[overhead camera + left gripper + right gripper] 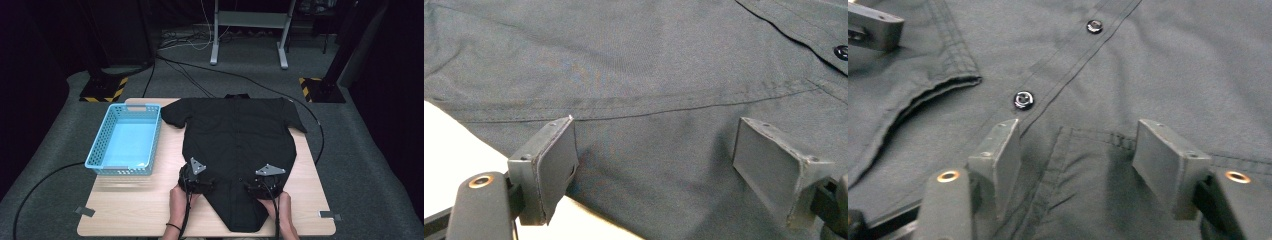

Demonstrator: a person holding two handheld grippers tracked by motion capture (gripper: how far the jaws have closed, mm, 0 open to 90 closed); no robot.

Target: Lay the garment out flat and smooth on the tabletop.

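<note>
Where high view adds basket point(125, 140), shirt point(235, 145) everywhere.

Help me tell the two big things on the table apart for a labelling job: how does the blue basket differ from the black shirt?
The blue basket is a rigid, perforated container standing at the table's left; the black shirt is soft cloth spread flat across the middle. The basket stands untouched, while both grippers are down on the shirt's lower part. Both rest on the wooden table.

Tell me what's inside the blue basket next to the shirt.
Nothing shows inside the blue basket; its floor looks bare in the high view. The near wall hides a thin strip of the floor behind it.
</note>
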